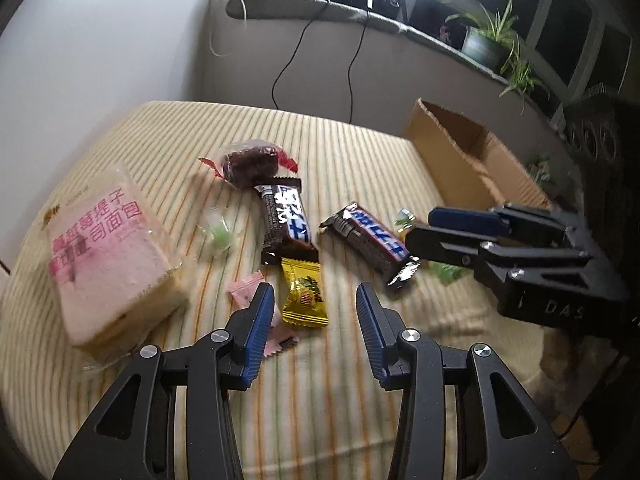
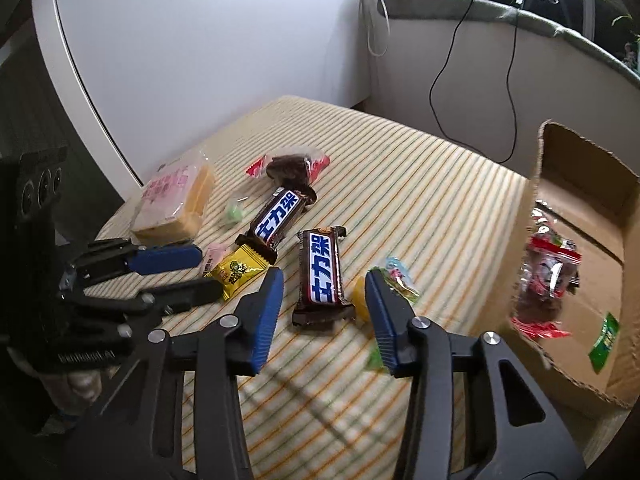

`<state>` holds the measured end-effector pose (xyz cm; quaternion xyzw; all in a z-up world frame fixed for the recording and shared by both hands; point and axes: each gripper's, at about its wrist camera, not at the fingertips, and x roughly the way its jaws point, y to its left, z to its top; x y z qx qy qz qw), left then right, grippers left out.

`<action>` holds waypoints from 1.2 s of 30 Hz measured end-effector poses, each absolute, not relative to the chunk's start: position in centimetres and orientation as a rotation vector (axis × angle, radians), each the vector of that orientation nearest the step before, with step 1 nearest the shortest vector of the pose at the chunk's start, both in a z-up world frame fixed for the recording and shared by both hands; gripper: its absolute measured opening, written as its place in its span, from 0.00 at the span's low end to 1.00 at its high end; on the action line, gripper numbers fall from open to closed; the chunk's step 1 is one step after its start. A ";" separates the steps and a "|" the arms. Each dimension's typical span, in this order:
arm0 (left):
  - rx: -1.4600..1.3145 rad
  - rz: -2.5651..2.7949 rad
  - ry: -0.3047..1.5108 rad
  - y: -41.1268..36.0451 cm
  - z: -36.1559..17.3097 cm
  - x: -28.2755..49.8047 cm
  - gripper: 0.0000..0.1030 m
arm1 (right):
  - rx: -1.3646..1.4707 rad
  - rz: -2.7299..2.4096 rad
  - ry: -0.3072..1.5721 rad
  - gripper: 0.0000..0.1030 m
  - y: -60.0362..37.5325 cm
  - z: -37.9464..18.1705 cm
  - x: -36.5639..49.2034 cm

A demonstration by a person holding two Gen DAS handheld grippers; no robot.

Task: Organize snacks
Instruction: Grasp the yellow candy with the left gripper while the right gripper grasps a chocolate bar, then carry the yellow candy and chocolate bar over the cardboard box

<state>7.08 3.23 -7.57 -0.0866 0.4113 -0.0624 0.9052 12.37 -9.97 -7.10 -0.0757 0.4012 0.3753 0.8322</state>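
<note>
Snacks lie loose on the striped cloth (image 2: pixel 420 184): two bars (image 2: pixel 322 270) (image 2: pixel 278 218) printed 士力架, a yellow candy (image 1: pixel 304 294), pink-lettered bread (image 1: pixel 108 256); the box (image 2: pixel 580 220) at right already holds a red packet (image 2: pixel 546 280), so I judge it the drop point. Right gripper (image 2: pixel 322 294) has its jaws spread either side of the nearer bar, pads clear of it, likely lining up a pinch. Left gripper (image 1: pixel 316 328) jaws spread, nothing held, over the yellow candy.

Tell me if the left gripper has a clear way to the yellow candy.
Probably yes. The left gripper is open with the yellow candy just ahead between its fingers; only the pink candy lies close beside it.
</note>
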 end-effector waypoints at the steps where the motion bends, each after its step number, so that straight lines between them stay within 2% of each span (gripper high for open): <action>1: -0.167 -0.123 0.855 3.2 -7.8 7.2 0.40 | -0.162 0.800 0.857 0.41 -9.7 -7.3 12.6; 15: -0.081 -0.132 0.867 2.3 -8.6 8.5 0.40 | -0.201 0.795 0.933 0.39 -7.3 -9.9 14.3; 23: -0.010 -0.146 0.870 1.4 -9.2 8.7 0.27 | -0.199 0.788 0.949 0.29 -6.7 -10.9 14.8; 24: -0.016 -0.147 0.870 1.5 -9.3 8.8 0.23 | -0.196 0.788 0.949 0.29 -6.6 -10.9 14.9; 36: -0.126 -0.155 0.860 3.0 -8.4 8.1 0.22 | -0.148 0.785 0.924 0.29 -8.0 -9.8 14.0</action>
